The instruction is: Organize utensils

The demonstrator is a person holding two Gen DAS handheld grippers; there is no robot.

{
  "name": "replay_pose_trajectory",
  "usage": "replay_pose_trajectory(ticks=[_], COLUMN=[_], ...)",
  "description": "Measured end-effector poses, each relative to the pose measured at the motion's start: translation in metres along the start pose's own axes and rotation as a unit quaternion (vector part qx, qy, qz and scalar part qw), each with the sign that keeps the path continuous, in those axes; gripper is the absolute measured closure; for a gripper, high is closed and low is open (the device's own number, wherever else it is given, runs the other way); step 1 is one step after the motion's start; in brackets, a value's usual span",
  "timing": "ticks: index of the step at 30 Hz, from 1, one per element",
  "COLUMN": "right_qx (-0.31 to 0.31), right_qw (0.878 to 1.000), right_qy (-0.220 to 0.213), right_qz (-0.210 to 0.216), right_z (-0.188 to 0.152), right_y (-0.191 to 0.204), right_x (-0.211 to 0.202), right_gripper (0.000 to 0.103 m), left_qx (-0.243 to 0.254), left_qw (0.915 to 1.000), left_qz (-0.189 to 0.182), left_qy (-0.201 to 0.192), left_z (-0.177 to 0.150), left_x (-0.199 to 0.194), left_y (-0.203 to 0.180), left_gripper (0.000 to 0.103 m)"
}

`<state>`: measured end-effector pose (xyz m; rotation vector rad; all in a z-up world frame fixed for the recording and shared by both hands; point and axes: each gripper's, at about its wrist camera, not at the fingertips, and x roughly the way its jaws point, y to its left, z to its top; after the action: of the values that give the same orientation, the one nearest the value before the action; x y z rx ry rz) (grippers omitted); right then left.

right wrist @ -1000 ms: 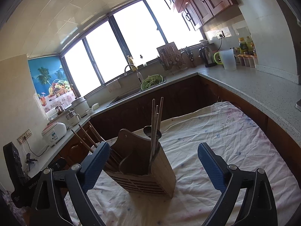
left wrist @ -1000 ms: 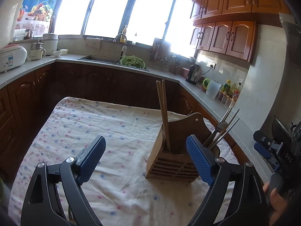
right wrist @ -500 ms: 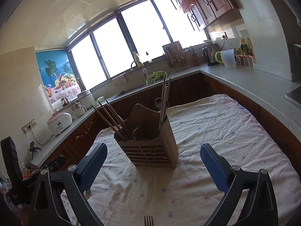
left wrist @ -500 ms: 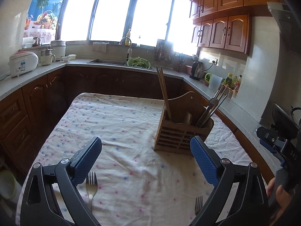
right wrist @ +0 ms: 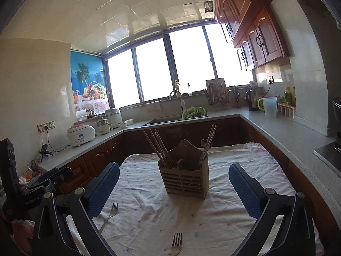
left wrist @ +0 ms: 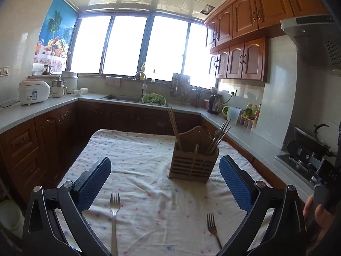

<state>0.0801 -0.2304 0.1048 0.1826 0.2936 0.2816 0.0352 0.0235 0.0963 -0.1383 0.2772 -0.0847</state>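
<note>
Both my claws, left claw (left wrist: 165,180) and right claw (right wrist: 173,182), have drawn back, jaws just opening wide and empty; two steel forks (left wrist: 114,204) lie on the cloth-covered table (left wrist: 149,149) before the slatted wooden utensil holder (left wrist: 192,163), awaiting pickup.

Both claws now sit farther back from the wooden utensil holder (left wrist: 193,162), which a second ago stood close between the pads and now stands apart beyond them. The left claw (left wrist: 165,184) and the right claw (right wrist: 173,188) have just been opening wider, with nothing between their pads. Two forks come into view on the near tabletop cloth: a left fork (left wrist: 114,215) and a right fork (left wrist: 213,227).
</note>
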Motion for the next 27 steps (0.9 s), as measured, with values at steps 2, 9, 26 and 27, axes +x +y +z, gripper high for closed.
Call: replay_pose_trajectory(ticks=[2, 9, 26, 27], right_qx=[-0.007, -0.013, -0.029, -0.029], right_qw=[1.0, 0.997, 0.996, 0.996], right_qy=[-0.001, 0.021, 0.033, 0.034], right_qz=[-0.019, -0.071, -0.082, -0.083], right_z=[-0.023, -0.094, -0.121, -0.122], right_y=[0.002, -0.006, -0.005, -0.006], right_x=[-0.003, -0.001, -0.012, -0.011], right_gripper=[0.0, 0.0, 0.0, 0.0], left_qx=[0.01, 0.039, 0.062, 0.063], left_qw=[0.9998, 0.9979, 0.995, 0.9949], left_qz=[0.014, 0.026, 0.065, 0.067], left_qy=[0.007, 0.046, 0.045, 0.043], left_z=[-0.02, -0.084, -0.111, -0.111], left_x=[0.003, 0.015, 0.007, 0.006], left_y=[-0.003, -0.01, -0.01, -0.01], left_gripper=[0.0, 0.0, 0.0, 0.0])
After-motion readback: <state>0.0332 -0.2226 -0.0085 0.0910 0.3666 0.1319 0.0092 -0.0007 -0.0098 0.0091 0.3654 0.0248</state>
